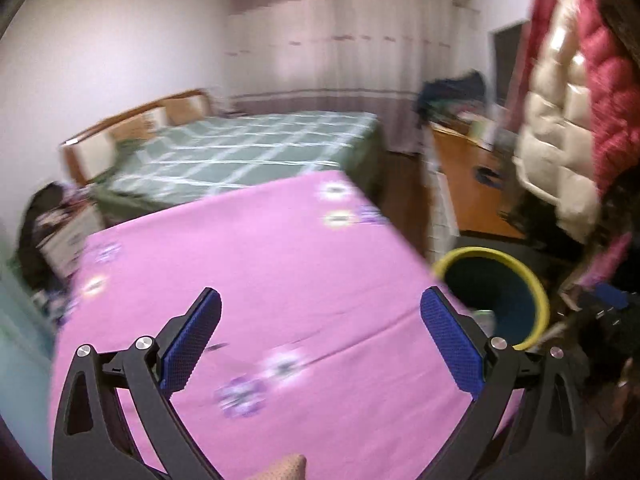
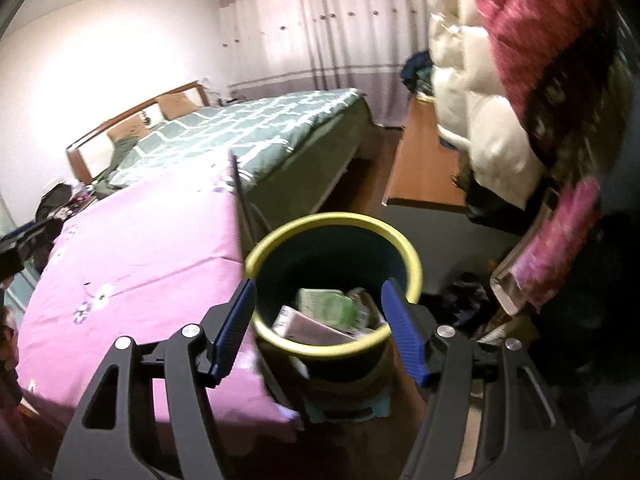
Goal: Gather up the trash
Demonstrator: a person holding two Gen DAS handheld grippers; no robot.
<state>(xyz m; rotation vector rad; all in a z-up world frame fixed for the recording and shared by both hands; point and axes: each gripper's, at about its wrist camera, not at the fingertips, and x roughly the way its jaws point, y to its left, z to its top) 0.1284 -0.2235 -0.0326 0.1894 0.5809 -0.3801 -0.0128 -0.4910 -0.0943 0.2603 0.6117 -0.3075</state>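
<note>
A dark teal bin with a yellow rim (image 2: 333,218) stands beside the pink-sheeted bed (image 2: 132,248). Inside it lie a green packet (image 2: 328,304) and a pale carton (image 2: 308,326). My right gripper (image 2: 320,282) hovers just above the bin's near rim, open, with nothing between its blue pads. In the left wrist view the bin (image 1: 532,280) sits at the right, off the bed's corner. My left gripper (image 1: 320,292) is wide open and empty over the pink sheet (image 1: 248,264). A small dark scrap (image 1: 218,346) lies on the sheet near its left finger.
A green checked bed (image 1: 248,148) lies beyond the pink one, with a narrow floor gap between. A wooden desk (image 1: 468,184) with clutter stands at the right. White and red padded coats (image 1: 568,112) hang close at the right. The bin rests on a small teal stool (image 2: 348,412).
</note>
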